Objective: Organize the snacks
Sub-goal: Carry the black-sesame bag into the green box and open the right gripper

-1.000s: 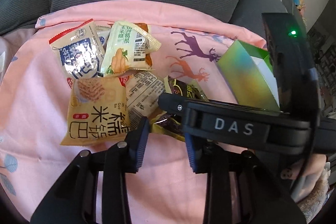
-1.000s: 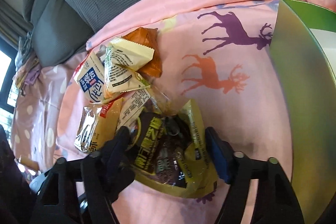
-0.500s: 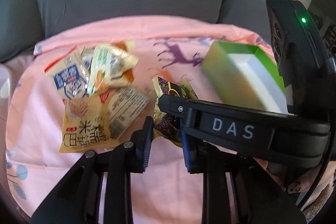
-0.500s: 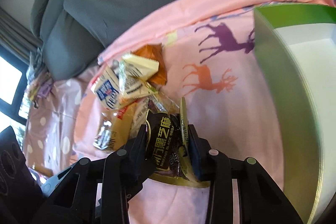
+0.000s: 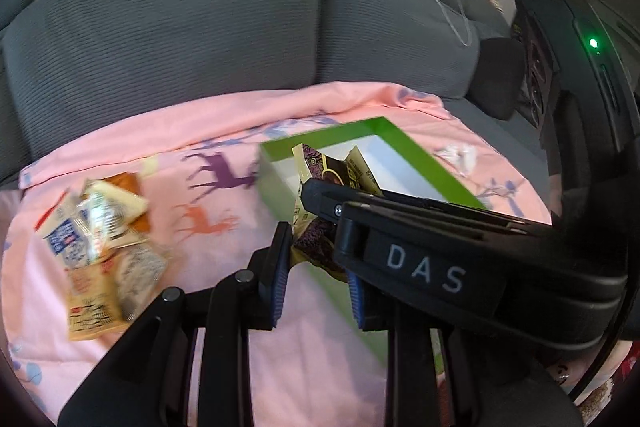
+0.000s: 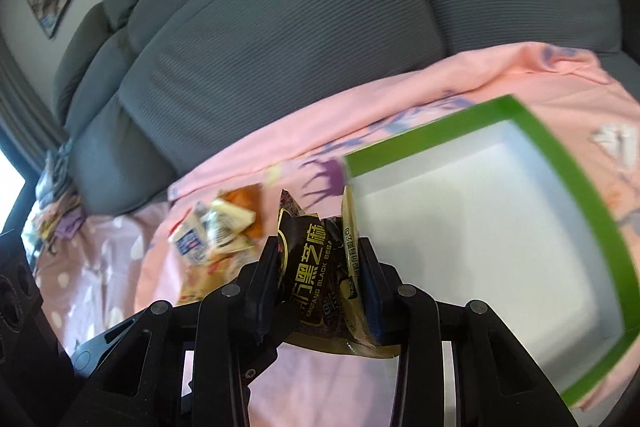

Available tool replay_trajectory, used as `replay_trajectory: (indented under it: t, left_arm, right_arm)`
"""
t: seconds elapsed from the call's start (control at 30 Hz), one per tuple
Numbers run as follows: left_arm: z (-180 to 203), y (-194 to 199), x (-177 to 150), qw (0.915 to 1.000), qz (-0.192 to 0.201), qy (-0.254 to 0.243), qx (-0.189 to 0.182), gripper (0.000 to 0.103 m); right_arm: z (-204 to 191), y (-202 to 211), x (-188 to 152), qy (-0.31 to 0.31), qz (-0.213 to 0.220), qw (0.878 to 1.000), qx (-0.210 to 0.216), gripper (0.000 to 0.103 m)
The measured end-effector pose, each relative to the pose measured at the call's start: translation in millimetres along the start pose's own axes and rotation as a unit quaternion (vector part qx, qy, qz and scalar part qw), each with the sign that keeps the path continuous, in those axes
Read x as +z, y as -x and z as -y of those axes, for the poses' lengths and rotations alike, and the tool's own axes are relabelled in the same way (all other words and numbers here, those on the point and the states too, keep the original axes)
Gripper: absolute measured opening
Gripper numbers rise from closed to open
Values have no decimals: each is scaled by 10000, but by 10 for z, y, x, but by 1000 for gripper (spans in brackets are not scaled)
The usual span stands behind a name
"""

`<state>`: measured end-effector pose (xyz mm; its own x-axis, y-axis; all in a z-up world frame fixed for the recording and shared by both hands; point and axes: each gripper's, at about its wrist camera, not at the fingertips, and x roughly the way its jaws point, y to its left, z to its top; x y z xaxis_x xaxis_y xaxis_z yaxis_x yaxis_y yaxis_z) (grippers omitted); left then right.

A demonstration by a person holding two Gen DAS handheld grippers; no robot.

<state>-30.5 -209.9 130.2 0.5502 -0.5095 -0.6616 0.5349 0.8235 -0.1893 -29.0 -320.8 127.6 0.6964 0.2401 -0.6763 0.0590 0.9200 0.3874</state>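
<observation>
The right gripper (image 6: 320, 279) pinches a dark sesame snack packet (image 6: 316, 267) between its fingers (image 6: 269, 267), the packet lifted off the pink sheet (image 6: 320, 379) and hanging just at the near left corner of the green-rimmed box (image 6: 576, 187). The box's white floor lies bare and open to the right. In the left wrist view, the left gripper (image 5: 316, 267) hovers low with its fingers (image 5: 276, 267) spread and holding nothing, the right gripper's body crossing just in front. Bare pink sheet runs between the box and the pile of remaining snack packets (image 5: 100, 239), which sits toward the sheet's left edge. Beyond the sheet's far edge rise the grey sofa cushions (image 5: 180, 39).
</observation>
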Motion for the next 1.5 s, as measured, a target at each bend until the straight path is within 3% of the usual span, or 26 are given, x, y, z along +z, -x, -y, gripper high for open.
replay_trajectory:
  t: [0.33, 0.53, 0.67, 0.73, 0.8, 0.87, 0.97, 1.1, 1.27, 1.5]
  left_arm:
    - [309, -464, 41, 9964, -561, 8, -628, 26]
    - [387, -674, 20, 9928, -868, 88, -819, 26]
    - [388, -679, 2, 9930, -858, 87, -808, 31]
    - [376, -620, -7, 9943, -769, -2, -734, 40]
    - [331, -543, -13, 9957, -654, 1, -650, 51]
    - [274, -459, -11, 9966, -560, 39, -606, 62]
    - [151, -288, -12, 9978, -404, 101, -521, 79]
    - [-72, -75, -33, 9992, -212, 243, -226, 95]
    - [-437, 200, -112, 9983, -48, 470, 346, 98]
    - [-1049, 585, -357, 9902, -33, 915, 1050, 98]
  right_arm:
    - [618, 20, 25, -682, -274, 9954, -607, 39]
    - [842, -50, 2, -929, -511, 9905, -880, 40]
    - [884, -70, -6, -982, -553, 9879, -1069, 42]
    - [883, -64, -8, -989, -523, 9868, -1168, 47]
    - [878, -50, -8, -999, -454, 9860, -1251, 59]
    - [834, -12, -1, -968, -336, 9877, -1178, 62]
    - [761, 14, 10, -900, -203, 9897, -1090, 76]
    - [595, 62, 26, -693, 31, 9919, -1066, 82]
    - [360, 102, 45, -451, 274, 9960, -724, 86]
    - [-25, 74, -11, -64, 466, 9988, -94, 92]
